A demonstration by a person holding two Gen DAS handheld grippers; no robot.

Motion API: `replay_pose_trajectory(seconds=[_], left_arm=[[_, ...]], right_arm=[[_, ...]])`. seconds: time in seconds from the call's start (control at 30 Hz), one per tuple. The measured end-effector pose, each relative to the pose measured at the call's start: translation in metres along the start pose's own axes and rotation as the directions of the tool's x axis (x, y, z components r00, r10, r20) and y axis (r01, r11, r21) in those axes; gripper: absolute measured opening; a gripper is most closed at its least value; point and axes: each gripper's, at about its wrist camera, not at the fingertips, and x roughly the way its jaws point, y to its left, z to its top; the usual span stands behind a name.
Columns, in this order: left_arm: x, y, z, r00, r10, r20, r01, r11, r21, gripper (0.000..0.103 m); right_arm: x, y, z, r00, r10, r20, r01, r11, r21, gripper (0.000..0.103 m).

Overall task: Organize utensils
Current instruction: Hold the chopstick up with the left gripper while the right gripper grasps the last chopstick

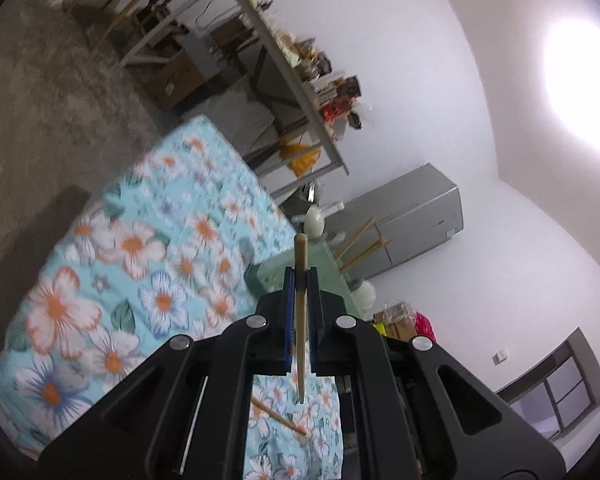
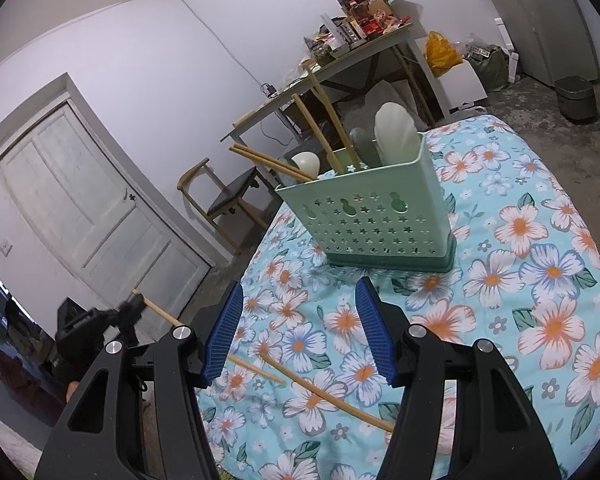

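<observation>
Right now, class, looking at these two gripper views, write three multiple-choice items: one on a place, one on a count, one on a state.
1. Where does the green holder stand?
A. on the flowered cloth
B. on the floor
C. on a chair

2. How many chopsticks lie loose on the cloth near the right gripper?
A. none
B. two
C. five

3. What is the left gripper doing?
A. standing open and empty
B. holding a spoon
C. clamping a chopstick

Answers:
1 A, its base rests on the cloth.
2 B, two sticks lie there.
3 C, its pads press the stick.
</observation>
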Motion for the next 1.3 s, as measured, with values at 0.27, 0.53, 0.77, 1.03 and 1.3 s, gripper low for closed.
replay_pose_trajectory(seconds=[0.27,0.53,0.77,1.03,1.3], left_arm=[[-0.024,-0.006,0.024,0.995,-0.004,0.096,0.002,1.0,0.028,0.004],[-0.039,-0.009,0.037,0.983,0.039,0.179,-0.053,0.996,0.074,0.004],[-0.05,-0.014,0.042,0.972,0.067,0.225,-0.094,0.989,0.114,0.004],[-0.053,-0.016,0.043,0.967,0.078,0.243,-0.114,0.984,0.139,0.004],[-0.055,-0.017,0.045,0.963,0.089,0.255,-0.132,0.978,0.159,0.004]], right_arm=[[0.014,0.023,-0.016,0.997,0.004,-0.073,-0.01,0.996,-0.09,0.057],[0.058,0.054,-0.047,0.977,-0.018,-0.213,-0.031,0.974,-0.223,0.047],[0.103,0.091,-0.079,0.95,-0.138,-0.281,-0.004,0.892,-0.451,0.041],[0.144,0.108,-0.093,0.927,-0.247,-0.283,0.021,0.788,-0.616,0.028],[0.174,0.104,-0.105,0.901,-0.293,-0.319,0.014,0.756,-0.654,0.018]])
